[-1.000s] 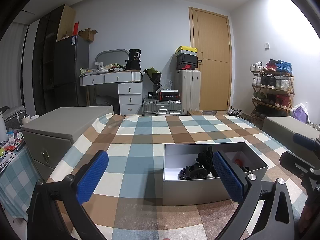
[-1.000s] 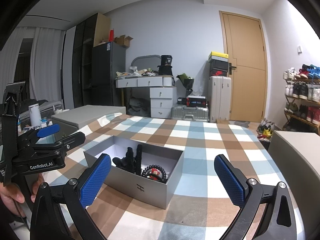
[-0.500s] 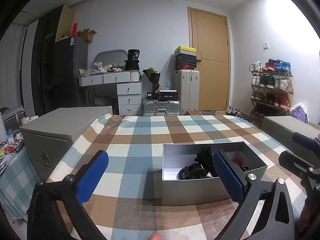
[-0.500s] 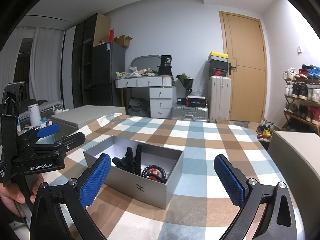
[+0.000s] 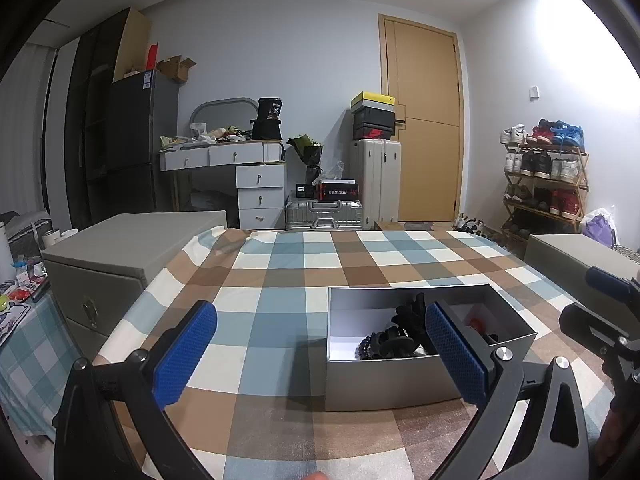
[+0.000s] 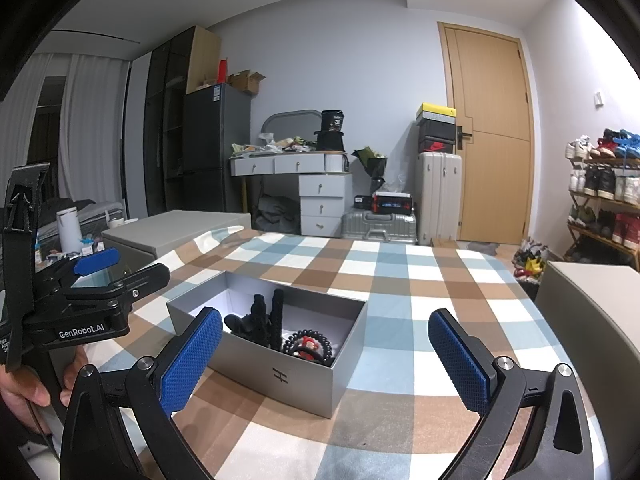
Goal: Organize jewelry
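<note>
Jewelry box (image 6: 280, 376) lies corner-on, long axis left-right; both hand-held grippers (image 6: 324, 354) (image 5: 320, 354) gape wide

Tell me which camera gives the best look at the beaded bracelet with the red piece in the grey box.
The right wrist view: the beaded bracelet lies unobstructed near the grey box front corner, red piece visible. In the left wrist view the open left gripper has a blue pad covering that part; only some dark beads show.

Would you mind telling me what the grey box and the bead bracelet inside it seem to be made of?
Grey box: probably rigid matte cardboard, with flat thin walls and a printed mark. Bead bracelet: dark round beads, faintly glossy, perhaps wood or stone; unclear.
</note>
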`<state>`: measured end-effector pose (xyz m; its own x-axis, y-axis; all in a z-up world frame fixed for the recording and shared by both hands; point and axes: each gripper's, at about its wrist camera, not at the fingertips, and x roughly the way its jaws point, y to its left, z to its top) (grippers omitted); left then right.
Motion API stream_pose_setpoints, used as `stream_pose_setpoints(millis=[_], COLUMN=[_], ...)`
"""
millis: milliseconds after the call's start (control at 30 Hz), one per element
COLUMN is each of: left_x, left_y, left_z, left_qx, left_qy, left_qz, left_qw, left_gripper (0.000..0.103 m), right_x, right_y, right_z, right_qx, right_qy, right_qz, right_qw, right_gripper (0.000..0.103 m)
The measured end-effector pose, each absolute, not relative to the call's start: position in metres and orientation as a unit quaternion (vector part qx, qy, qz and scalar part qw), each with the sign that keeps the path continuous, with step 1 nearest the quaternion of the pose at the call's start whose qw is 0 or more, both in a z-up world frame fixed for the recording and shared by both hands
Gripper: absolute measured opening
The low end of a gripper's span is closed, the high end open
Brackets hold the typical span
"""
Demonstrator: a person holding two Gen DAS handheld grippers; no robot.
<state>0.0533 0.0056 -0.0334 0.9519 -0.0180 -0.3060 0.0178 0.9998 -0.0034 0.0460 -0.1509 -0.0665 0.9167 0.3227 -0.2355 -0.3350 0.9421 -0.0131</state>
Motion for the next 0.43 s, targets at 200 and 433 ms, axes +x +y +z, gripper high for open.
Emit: stream_pose_setpoints(millis=[200, 433], left_x=[0.0537, 0.0539], left_y=[0.0058, 0.0067], left_z=[-0.0336, -0.0334], left_qx=[0.000, 0.003], left_qy=[0.156, 0.155], left_qz=[-0.011, -0.012], left_qw=[0.988, 0.988], left_gripper=[0.102, 0.102], right_x=[0.0457, 0.0460], right_y=[-0.1509, -0.1509], right_z=[-0.0665, -0.0664], right_qx=[-0.027, -0.027], right_qy=[0.116, 0.116], right_qz=[0.168, 0.168], right_qw=[0.979, 0.979], right_gripper=[0.103, 0.103])
